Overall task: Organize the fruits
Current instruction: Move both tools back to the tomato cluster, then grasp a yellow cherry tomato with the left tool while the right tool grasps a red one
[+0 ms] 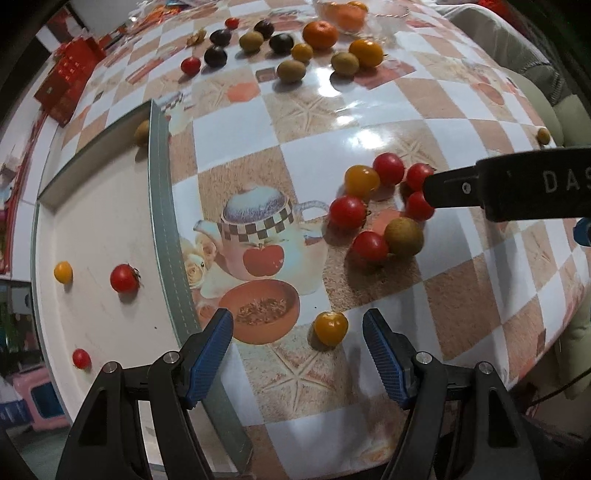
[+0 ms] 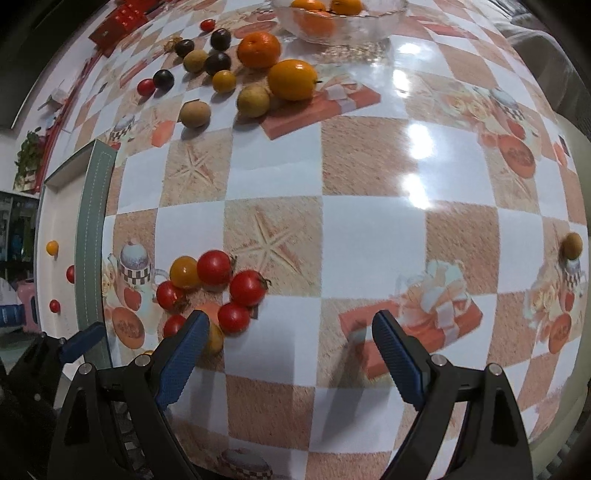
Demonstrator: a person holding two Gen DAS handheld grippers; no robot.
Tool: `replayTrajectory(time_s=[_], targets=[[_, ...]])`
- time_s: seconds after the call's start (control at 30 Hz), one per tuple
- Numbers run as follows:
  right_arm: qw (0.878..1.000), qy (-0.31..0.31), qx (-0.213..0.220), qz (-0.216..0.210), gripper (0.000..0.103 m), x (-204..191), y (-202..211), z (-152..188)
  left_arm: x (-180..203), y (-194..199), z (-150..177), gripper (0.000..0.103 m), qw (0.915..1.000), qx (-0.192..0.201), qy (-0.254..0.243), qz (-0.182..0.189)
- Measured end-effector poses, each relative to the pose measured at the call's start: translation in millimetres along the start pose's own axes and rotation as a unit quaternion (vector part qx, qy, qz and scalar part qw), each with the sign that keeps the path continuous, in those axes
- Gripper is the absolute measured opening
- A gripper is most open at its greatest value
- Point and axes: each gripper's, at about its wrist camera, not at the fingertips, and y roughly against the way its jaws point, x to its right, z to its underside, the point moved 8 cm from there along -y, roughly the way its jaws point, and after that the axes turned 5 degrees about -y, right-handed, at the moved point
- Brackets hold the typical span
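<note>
My left gripper (image 1: 297, 332) is open and empty, low over the table, with a yellow cherry tomato (image 1: 331, 328) lying just ahead between its fingertips. A cluster of red and yellow cherry tomatoes (image 1: 364, 206) and a brown longan (image 1: 403, 236) lies further right. A white tray with a green rim (image 1: 162, 192) at the left holds two red tomatoes (image 1: 124, 278), a yellow one (image 1: 63, 272) and a longan (image 1: 142, 132). My right gripper (image 2: 290, 326) is open and empty beside the same cluster (image 2: 221, 280); its finger (image 1: 454, 190) reaches into the left wrist view.
At the far end lie dark plums (image 2: 218, 62), longans (image 2: 253, 100), oranges (image 2: 258, 50) and small tomatoes. A glass bowl (image 2: 376, 26) holds oranges. One longan (image 2: 572, 245) lies near the right table edge. Red boxes (image 1: 64, 85) stand far left.
</note>
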Motion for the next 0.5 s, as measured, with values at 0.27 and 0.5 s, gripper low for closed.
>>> replayTrajectory(time_s=[0.27,0.5], targets=[[0.999,0.037,-0.006,0.005,0.073,-24,-14,-10,-6,-7,1,0.074,0.9997,-0.011,0.021,-0.011],[0.997,0.076,0.005,0.029,0.058,-40,-18,-10,-6,-7,5,0.074,0.9995,-0.008,0.028,-0.016]])
